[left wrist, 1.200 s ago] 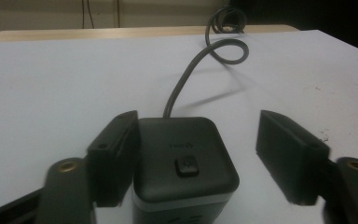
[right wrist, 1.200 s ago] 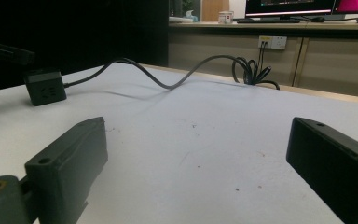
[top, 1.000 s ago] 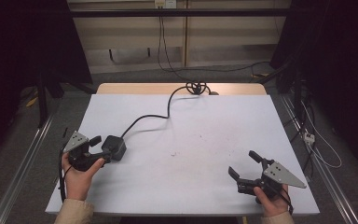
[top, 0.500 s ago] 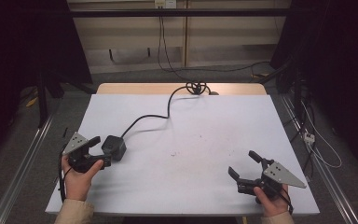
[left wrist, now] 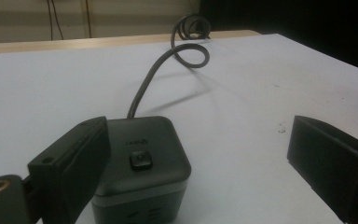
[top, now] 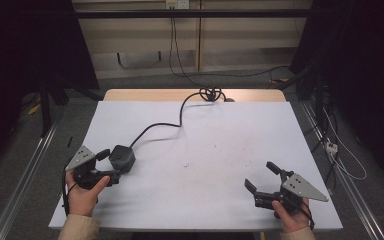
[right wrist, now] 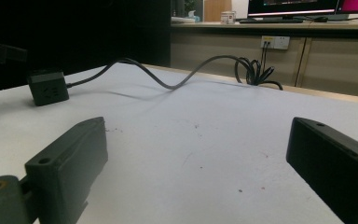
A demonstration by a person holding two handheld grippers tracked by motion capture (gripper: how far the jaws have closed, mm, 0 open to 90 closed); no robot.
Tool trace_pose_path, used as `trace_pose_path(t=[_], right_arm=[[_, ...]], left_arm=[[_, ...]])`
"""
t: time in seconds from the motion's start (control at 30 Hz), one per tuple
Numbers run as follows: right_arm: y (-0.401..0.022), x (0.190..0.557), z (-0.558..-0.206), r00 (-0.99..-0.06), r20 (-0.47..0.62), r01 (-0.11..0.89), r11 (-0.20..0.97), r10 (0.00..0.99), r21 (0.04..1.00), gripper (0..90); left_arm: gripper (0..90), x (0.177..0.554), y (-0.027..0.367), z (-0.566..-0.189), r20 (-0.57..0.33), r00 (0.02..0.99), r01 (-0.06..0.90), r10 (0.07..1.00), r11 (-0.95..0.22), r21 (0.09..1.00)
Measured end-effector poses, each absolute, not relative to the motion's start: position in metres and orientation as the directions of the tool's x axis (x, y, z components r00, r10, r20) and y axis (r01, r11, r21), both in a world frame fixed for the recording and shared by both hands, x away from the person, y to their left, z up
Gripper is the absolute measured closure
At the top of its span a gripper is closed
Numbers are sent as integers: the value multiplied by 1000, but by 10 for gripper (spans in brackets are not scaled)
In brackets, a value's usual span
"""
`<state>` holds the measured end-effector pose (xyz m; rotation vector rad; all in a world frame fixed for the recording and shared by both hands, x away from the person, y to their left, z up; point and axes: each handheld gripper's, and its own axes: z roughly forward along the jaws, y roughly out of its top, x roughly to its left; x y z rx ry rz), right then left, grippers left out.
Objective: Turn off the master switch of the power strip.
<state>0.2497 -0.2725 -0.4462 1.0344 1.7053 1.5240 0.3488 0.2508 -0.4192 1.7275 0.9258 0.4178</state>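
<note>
Left jaws just spread wider, letting the cube go.
The left gripper (top: 111,163) stands released around the power cube (left wrist: 142,161), one jaw alongside it near the counter's (top: 220,130) left edge; the right gripper (top: 261,178) waits agape, well apart.

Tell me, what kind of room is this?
Probably a lab or office workroom. A white table has a black power cube on it, cables trail on the floor, and wall sockets sit under a desk with monitors.
</note>
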Motion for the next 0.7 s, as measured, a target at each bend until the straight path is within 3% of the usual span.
trace_pose_path(t=[0.7], right_arm=[[-274, 248, -445, -495, 51, 144, 24, 867, 989, 47]], left_arm=[[58, 336, 247, -420, -189, 698, 375, 691, -127, 918]])
